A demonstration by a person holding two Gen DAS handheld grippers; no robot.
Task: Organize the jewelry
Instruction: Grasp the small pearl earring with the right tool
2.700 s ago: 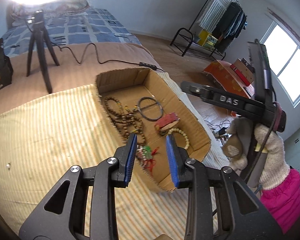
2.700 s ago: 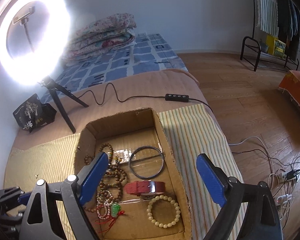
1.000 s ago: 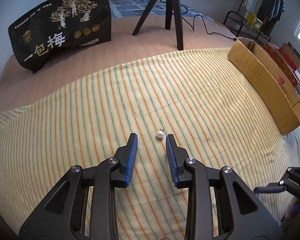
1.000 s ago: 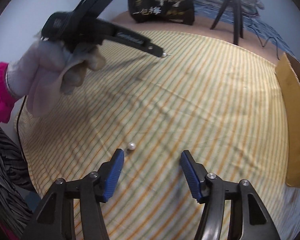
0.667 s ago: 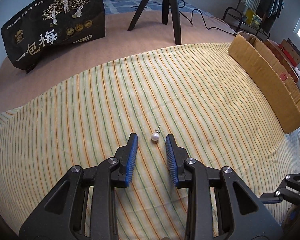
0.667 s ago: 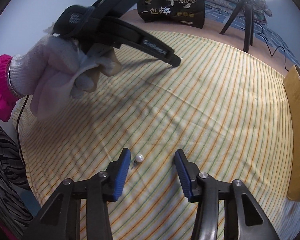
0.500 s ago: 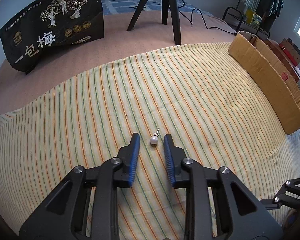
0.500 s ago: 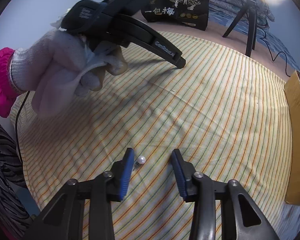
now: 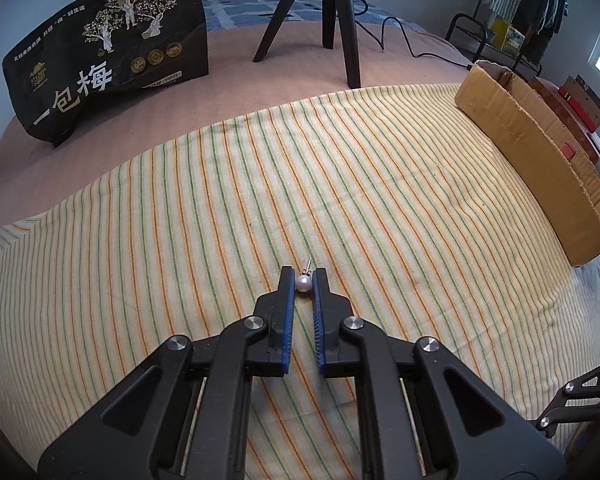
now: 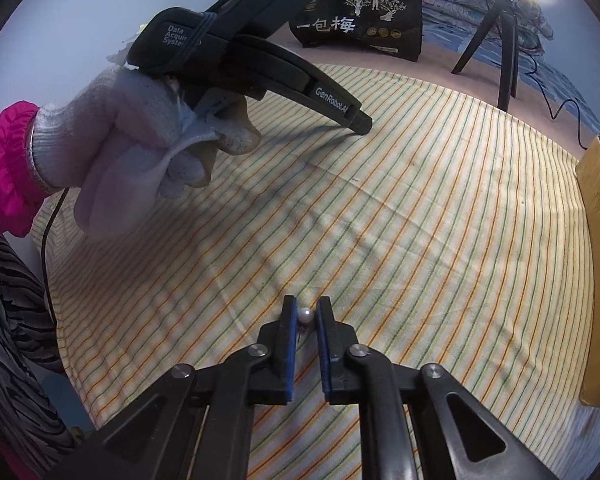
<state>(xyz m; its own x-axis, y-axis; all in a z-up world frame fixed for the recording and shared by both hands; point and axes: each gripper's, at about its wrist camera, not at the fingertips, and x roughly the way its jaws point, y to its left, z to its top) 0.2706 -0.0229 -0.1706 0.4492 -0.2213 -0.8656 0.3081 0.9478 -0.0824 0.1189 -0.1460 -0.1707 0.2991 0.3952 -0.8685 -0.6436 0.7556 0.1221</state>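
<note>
- Striped cotton, yellow with thin orange and green lines, fills the lower and middle of both views: the striped cloth (image 9: 380, 200) lies over a plain tan blanket (image 9: 236, 80) on the bed.
- Your left gripper (image 9: 303, 285) sits low at centre frame, its blue ribbed pads drawn in against a small round pearl earring (image 9: 303, 283), whose thin metal post points up-frame onto the cloth.
- Your right gripper (image 10: 306, 318) shows the same in its own view: pads pinched narrow on a second pearl earring (image 10: 305, 314), low at centre, with the post running down between the fingers.
- From the right wrist view, your white knit-gloved left hand (image 10: 140, 136) and pink sleeve fill the upper left, and the black left tool's tip reaches the cloth; the pearl there is hidden.
- At the right edge of the left wrist view stands the corrugated cardboard box (image 9: 540, 152), well apart from either pearl; its inside is not visible.
- Further up-frame, a glossy black bag (image 9: 108, 68) with white characters and tree prints stands at upper left.
- Black tripod legs (image 9: 340, 12) rise at top centre, a black cable (image 9: 400, 40) trailing beside them.
- Folded quilts, a clothes rack (image 9: 516, 8) and a bright window edge close the top and upper right of the room.
</note>
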